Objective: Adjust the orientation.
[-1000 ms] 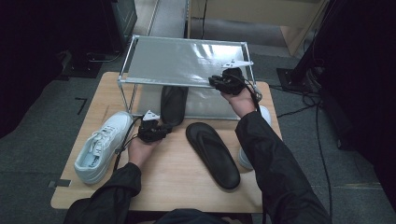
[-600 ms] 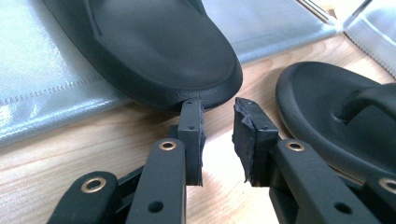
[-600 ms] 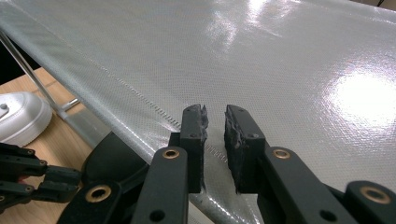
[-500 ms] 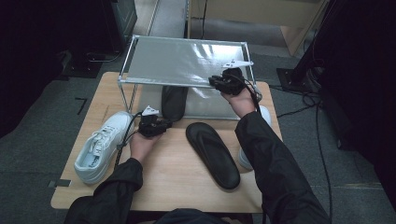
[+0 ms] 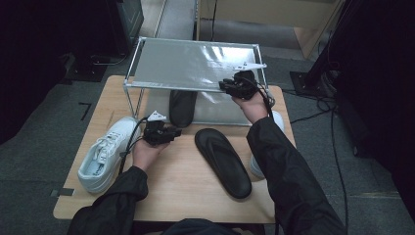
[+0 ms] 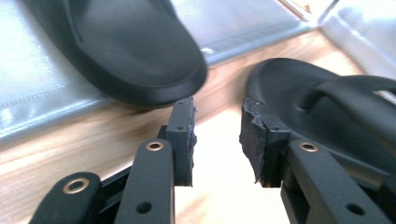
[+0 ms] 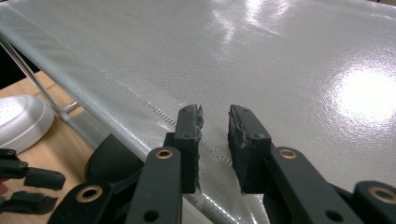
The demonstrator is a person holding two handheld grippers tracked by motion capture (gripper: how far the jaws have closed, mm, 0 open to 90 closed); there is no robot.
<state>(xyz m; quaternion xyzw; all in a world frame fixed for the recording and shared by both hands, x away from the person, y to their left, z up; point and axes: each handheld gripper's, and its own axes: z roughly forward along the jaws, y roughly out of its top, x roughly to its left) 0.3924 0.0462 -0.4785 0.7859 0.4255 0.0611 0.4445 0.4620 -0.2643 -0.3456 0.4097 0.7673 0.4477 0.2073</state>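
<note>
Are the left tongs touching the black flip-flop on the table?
Apart. In the left gripper view the left tongs stand open with bare wooden table between them, and the black flip-flop lies just beyond the tips. The jaws have just been opening, with nothing between them.

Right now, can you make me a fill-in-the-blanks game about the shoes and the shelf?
1. The sneaker at the table's left edge is ____.
2. One black sandal lies ____ the silver rack.
3. The left gripper has ____ between its open jaws.
4. The right gripper hovers over the rack's ____ shelf.

Missing words: white; under; nothing; top
</note>
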